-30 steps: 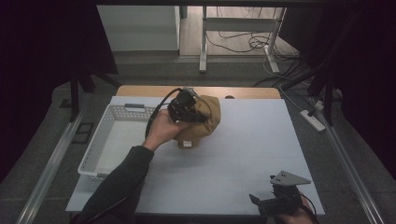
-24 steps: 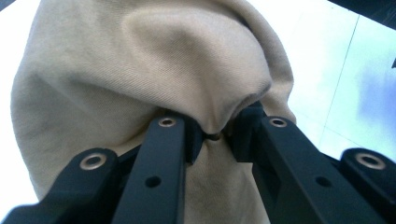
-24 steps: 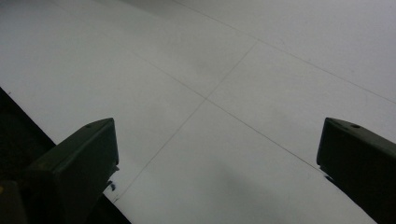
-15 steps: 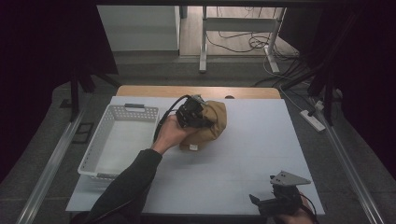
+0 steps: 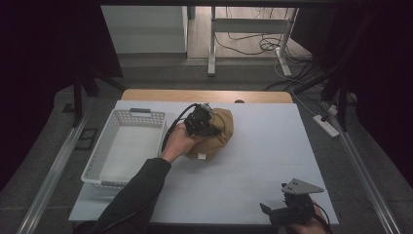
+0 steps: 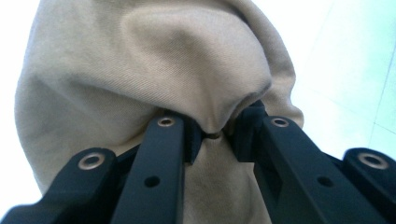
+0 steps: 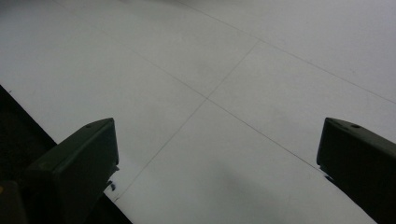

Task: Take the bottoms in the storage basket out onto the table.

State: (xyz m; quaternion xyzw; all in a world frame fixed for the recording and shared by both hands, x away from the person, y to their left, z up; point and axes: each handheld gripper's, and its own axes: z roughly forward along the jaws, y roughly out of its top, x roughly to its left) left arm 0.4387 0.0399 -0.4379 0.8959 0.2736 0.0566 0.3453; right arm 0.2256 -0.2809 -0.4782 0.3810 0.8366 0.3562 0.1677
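I see open bench (image 5: 253,170) between my left claw (image 5: 207,122) on the tan cloth bundle (image 5: 221,134) and my right claw (image 5: 272,213), with the white basket (image 5: 104,161) blocking the left side.

Your right gripper (image 7: 217,154) has its jaws spread wide, nothing between them, over bare white table (image 7: 243,70).

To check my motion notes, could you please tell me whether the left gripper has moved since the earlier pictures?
Yes. The left gripper, shut on the tan cloth, has shifted right, away from the white basket.
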